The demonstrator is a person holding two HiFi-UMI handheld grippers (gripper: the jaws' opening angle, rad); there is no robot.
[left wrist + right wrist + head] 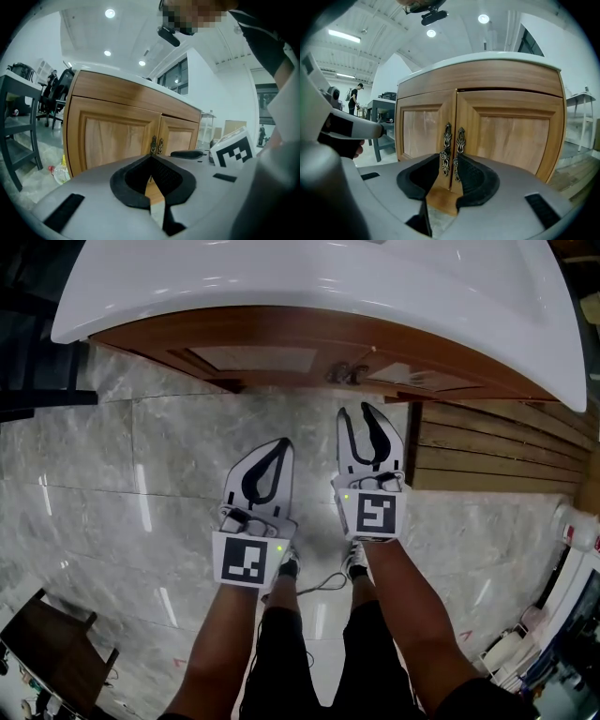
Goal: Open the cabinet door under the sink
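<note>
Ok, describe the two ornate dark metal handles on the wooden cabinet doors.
The two ornate dark metal handles are slim, upright, scrolled pieces, each with a rosette knob low down. They sit side by side flanking the seam of the closed wooden cabinet doors, one per door. Nothing touches them; the right gripper stands short, jaws apart.

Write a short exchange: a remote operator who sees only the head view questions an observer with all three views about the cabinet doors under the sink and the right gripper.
Operator: From above, the sink overhangs the cabinet. Are its doors closed?
Observer: Yes. The right gripper view shows the left door and right door both shut, flush at the centre seam.
Operator: Is the right gripper lined up?
Observer: Its jaws stand apart, and the two ornate handles show in the gap, beyond the tips, untouched.
</note>
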